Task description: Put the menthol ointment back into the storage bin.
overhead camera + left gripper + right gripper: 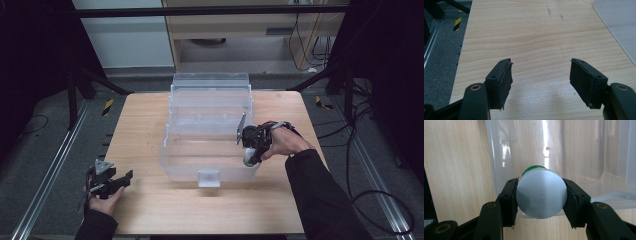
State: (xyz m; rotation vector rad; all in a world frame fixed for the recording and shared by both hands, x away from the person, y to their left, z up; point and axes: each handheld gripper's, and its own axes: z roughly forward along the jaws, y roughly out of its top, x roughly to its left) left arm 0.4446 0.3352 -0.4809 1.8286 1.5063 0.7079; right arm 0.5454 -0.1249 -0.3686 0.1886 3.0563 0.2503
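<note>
We see the left gripper point(129, 175) low over the bare wooden table point(531, 37), its jaws spread wide with nothing between them. To its right stands the clear plastic bin point(210, 125), lid open. Over the bin's right front corner, our right gripper point(541, 195) is clamped on a white bottle with a green part point(541, 195), pointing down into it.

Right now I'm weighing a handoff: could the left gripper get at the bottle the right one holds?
Probably yes. The left gripper is open over bare table, and the bottle hangs at the clear bin's front right corner, though the right gripper covers its sides.
</note>
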